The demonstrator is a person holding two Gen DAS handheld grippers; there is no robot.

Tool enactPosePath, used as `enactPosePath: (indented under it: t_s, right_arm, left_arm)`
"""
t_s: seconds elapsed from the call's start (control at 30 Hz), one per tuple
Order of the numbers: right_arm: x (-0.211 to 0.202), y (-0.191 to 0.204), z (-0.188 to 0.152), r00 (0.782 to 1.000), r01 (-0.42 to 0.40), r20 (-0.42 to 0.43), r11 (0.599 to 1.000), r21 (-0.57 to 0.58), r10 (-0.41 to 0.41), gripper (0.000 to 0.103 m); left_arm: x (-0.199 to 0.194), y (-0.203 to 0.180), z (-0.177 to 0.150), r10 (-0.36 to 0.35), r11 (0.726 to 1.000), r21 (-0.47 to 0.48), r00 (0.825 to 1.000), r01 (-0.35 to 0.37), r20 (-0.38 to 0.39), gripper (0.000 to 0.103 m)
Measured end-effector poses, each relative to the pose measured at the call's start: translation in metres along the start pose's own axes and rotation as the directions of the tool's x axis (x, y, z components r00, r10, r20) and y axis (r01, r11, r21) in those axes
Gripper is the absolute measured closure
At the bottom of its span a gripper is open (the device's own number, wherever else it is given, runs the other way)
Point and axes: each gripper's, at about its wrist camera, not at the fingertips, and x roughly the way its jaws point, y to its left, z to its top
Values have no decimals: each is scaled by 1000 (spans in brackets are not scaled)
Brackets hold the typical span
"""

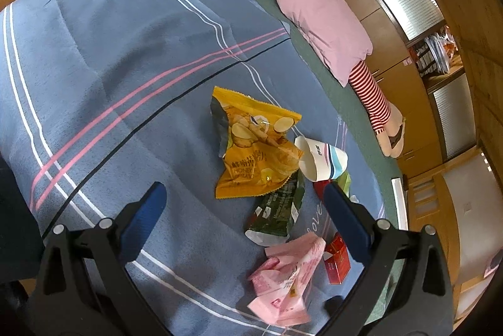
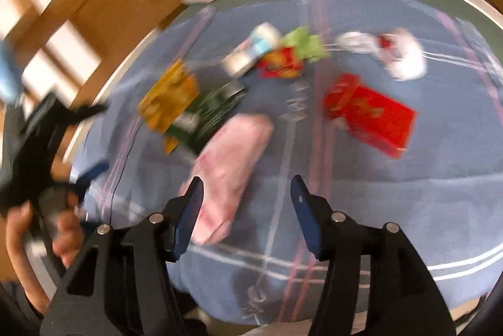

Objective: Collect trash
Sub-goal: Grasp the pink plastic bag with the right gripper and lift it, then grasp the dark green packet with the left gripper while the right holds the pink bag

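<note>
trash lies scattered on the blue striped bed cover (image 1: 125, 59), all of it light packaging. in the left wrist view the yellow chip bag (image 1: 251, 144) sits near centre, a paper cup (image 1: 320, 159) touching it at 3 o'clock, a dark green wrapper (image 1: 278, 213) just below at 6 o'clock, and a pink tissue pack (image 1: 289, 279) with a red box (image 1: 338, 260) beside it lower still.

the left hand-held gripper (image 1: 245, 210) hangs wide open above the green wrapper, holding nothing. the right hand-held gripper (image 2: 246, 204) is also spread wide and empty; its view is blurred, with the pink pack (image 2: 232, 166) just at 11 o'clock of its fingers and the red box (image 2: 371, 115) well off at 1 o'clock.

the bags look thin, crinkly and slippery, likely to slide or fold; pinching a crimped edge or a raised crease should hold best. the cup would crush easily, so a gentle grip on its rim seems wise. the tissue pack is soft and should squeeze across its middle.
</note>
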Motion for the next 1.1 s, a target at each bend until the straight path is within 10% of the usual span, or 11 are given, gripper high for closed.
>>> enactPosePath:
  t_s: [0.17, 0.53, 0.67, 0.83, 1.1]
  right_arm:
    - [4, -30, 1, 989, 148, -22, 978, 147, -146, 42]
    - [51, 26, -2, 992, 65, -111, 998, 10, -63, 31]
    - [59, 35, -9, 989, -19, -148, 1000, 6, 20, 79]
    - [26, 33, -21, 996, 41, -79, 998, -47, -45, 90]
    - [-41, -21, -55, 993, 119, 13, 992, 39, -120, 90]
  left_arm:
    - [6, -2, -2, 0, 1000, 12, 999, 1, -33, 4]
    - [16, 17, 3, -20, 993, -114, 997, 11, -76, 4]
    - [21, 16, 1, -4, 993, -114, 995, -7, -97, 4]
    - [40, -9, -9, 73, 996, 54, 985, -65, -154, 4]
    - [54, -94, -41, 179, 815, 558, 984, -157, 15, 5]
